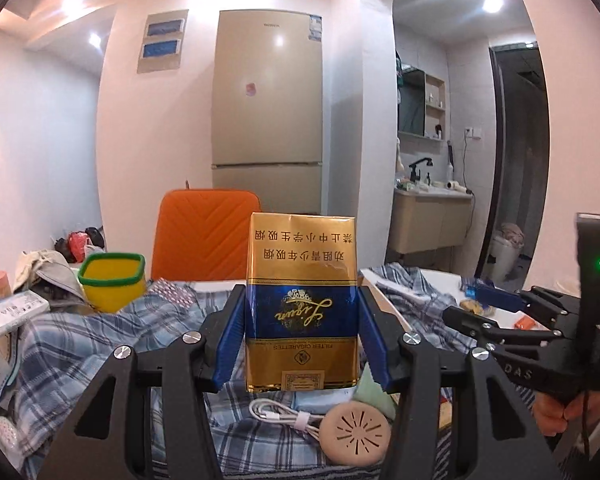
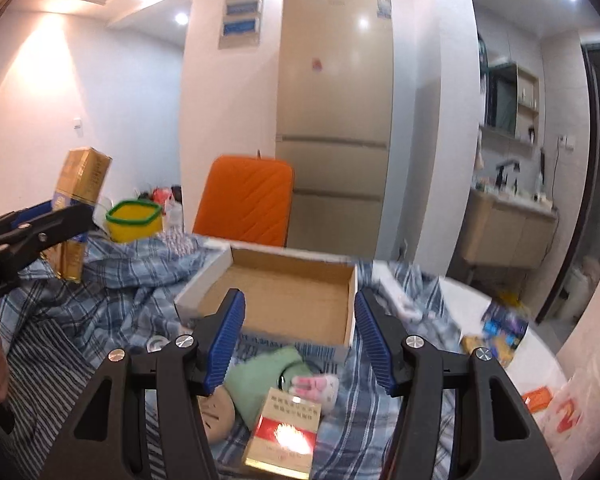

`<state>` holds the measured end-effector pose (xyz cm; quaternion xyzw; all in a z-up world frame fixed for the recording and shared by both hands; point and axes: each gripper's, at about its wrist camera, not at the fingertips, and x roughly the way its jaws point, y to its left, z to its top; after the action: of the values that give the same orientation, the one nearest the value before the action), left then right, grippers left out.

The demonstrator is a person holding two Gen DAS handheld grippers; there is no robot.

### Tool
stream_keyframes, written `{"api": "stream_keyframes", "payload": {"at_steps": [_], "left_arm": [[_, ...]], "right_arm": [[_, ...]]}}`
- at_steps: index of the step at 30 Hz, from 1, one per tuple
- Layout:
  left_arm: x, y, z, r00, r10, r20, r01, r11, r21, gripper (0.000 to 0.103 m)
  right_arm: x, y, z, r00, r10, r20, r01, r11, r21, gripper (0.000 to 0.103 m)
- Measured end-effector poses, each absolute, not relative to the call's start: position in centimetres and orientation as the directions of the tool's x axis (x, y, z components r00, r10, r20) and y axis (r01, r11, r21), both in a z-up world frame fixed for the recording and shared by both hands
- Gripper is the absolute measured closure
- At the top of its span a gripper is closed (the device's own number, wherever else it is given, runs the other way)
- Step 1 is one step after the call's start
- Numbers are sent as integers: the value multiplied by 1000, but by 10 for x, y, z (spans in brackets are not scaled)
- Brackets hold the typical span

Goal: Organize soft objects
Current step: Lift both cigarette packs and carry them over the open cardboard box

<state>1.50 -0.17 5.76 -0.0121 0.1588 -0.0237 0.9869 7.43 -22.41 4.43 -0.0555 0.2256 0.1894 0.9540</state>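
My left gripper [image 1: 302, 332] is shut on a gold and blue cigarette pack [image 1: 302, 300], held upright and upside down above the plaid cloth [image 1: 100, 340]. The same pack [image 2: 80, 184] and the left gripper [image 2: 44, 232] show at the left of the right wrist view. My right gripper [image 2: 300, 340] is open and empty, above a red cigarette pack [image 2: 284, 432], a green cloth [image 2: 260, 376] and a pink and white sock [image 2: 316, 388]. An open cardboard box [image 2: 284, 300] lies just beyond its fingers. The right gripper [image 1: 500, 320] also shows at the right of the left wrist view.
A yellow tub with a green rim [image 1: 112, 280] stands at the back left by an orange chair [image 1: 204, 236]. A white cable [image 1: 280, 416] and a beige round disc [image 1: 356, 432] lie under the left gripper. Snack packets [image 2: 500, 332] lie on the white table at right.
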Motion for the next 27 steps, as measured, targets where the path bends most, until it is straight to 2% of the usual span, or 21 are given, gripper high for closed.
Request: {"api": "stream_keyframes", "payload": {"at_steps": [4, 8, 17, 27], "left_arm": [[20, -9, 42, 930, -75, -361, 63, 997, -45, 51], [21, -16, 27, 920, -84, -383, 67, 996, -56, 51], [23, -23, 11, 910, -94, -405, 72, 995, -69, 51], [22, -21, 13, 912, -95, -398, 73, 995, -68, 51]], "right_arm": [[102, -230, 15, 687, 371, -625, -399, 911, 101, 40], [115, -232, -15, 588, 362, -724, -365, 917, 162, 40], [120, -225, -44, 519, 341, -784, -356, 920, 164, 40], [132, -225, -60, 432, 365, -825, -336, 914, 229, 40]]}}
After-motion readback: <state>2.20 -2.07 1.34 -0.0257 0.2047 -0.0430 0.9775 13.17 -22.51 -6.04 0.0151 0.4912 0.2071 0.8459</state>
